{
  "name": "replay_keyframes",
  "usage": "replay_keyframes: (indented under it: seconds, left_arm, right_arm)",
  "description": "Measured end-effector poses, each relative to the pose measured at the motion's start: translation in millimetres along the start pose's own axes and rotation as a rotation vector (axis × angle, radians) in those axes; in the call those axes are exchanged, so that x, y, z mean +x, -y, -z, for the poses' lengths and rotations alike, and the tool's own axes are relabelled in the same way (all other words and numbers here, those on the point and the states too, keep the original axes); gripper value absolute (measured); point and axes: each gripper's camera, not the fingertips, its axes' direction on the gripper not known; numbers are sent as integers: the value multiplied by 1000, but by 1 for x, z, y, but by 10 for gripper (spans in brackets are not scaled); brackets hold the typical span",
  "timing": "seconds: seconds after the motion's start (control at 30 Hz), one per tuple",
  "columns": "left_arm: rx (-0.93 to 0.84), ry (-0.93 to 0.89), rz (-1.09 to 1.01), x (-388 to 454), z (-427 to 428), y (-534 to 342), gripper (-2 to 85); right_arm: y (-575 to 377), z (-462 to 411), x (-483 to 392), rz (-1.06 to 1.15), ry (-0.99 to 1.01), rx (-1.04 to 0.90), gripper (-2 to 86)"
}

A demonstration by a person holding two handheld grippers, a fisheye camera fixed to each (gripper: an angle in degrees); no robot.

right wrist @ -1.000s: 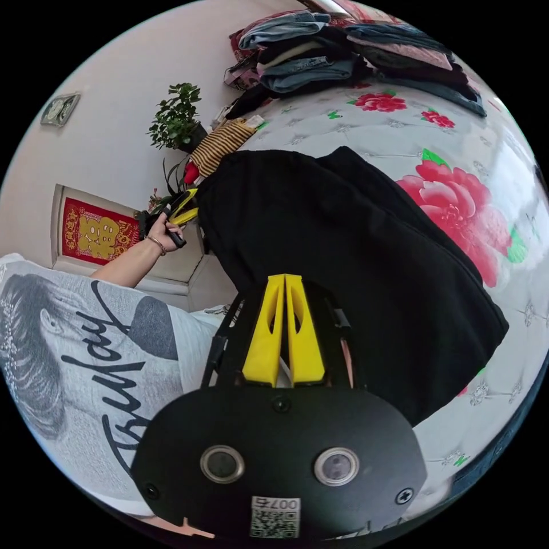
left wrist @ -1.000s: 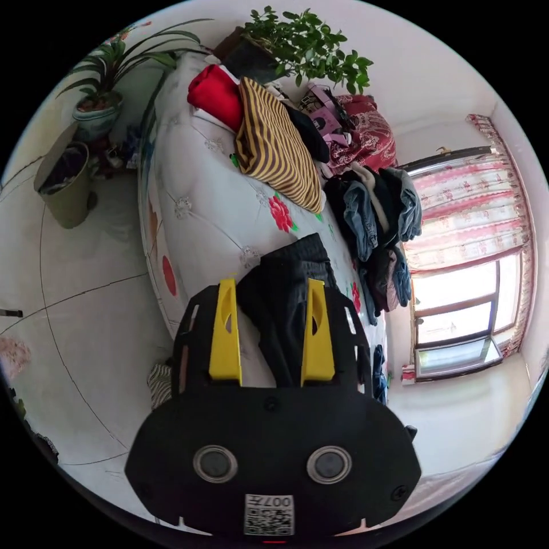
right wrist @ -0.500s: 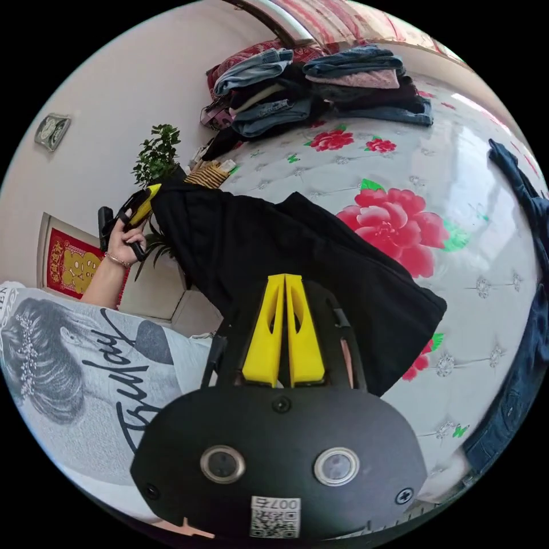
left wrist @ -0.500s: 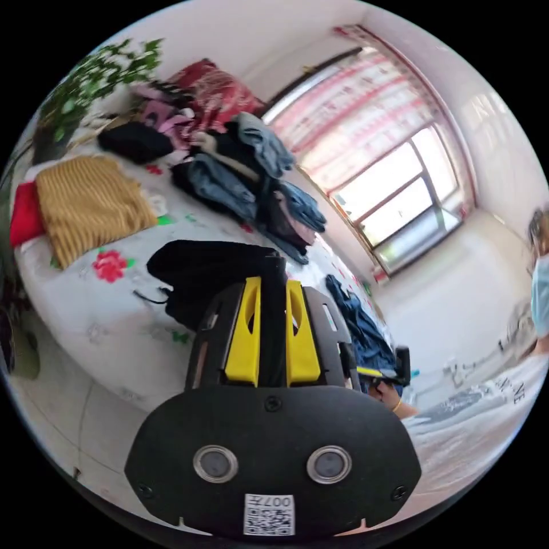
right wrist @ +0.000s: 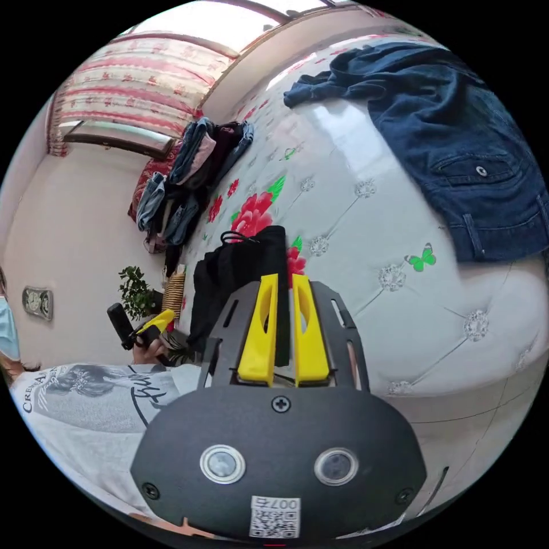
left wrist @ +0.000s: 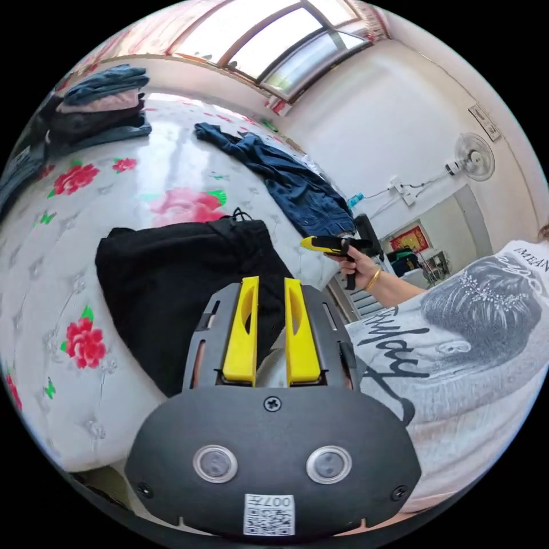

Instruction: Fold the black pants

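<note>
The black pants (left wrist: 171,280) lie as a compact folded bundle on the bed (left wrist: 34,366), near its edge, with a drawstring loop (left wrist: 240,216) showing at the end that faces the blue denim garment (left wrist: 286,177). That garment sprawls unfolded just beyond the pants, and a stack of folded clothes (left wrist: 103,108) sits farther across the bed from them.

The left gripper (left wrist: 270,286) hovers over the near edge of the pants, its yellow jaws a little apart with nothing between them. The right gripper (right wrist: 284,286) also stands over the pants; its jaws show a narrow gap, and whether any cloth is pinched there I cannot tell (the black fabric lies right behind the gap). In the left gripper view the right gripper appears off the bed's edge beside the pants, held in the person's hand (left wrist: 357,264).

Judging by the tidy bundle, the folding looks finished or nearly so. The next move probably calls for a final smoothing, or carrying the bundle toward the stack.
</note>
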Motion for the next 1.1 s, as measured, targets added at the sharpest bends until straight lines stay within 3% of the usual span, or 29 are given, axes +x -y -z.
replay_keyframes:
  seconds: [0.17,0.3,0.43,0.5,0.63,0.93,1.0,1.1]
  left_arm:
    - [58,115,266,-81,21,-29,115]
    - [-9,39,394,-132,-18,-37,147]
    - [-97,-10,434,-159,-67,-25,132]
    - [-155,-1,419,-167,-76,-11,86]
    - [-81,-105,368,-163,-59,12,61]
    - [154,-125,92,-163,49,171,58]
    - [250,-75,-2,-170,106,244,59]
    - [352,24,24,-192,178,350,61]
  right_arm:
    - [0,-12,19,-33,102,-111,63]
    - [15,-35,17,-14,110,-232,79]
    - [34,-56,5,-1,150,-315,67]
    - [41,-61,3,-40,175,-371,55]
    - [57,-48,-33,35,173,-381,36]
    - [188,5,-206,374,228,-240,23]
    - [228,13,-258,456,232,-190,22]
    - [303,17,-348,572,206,-90,20]
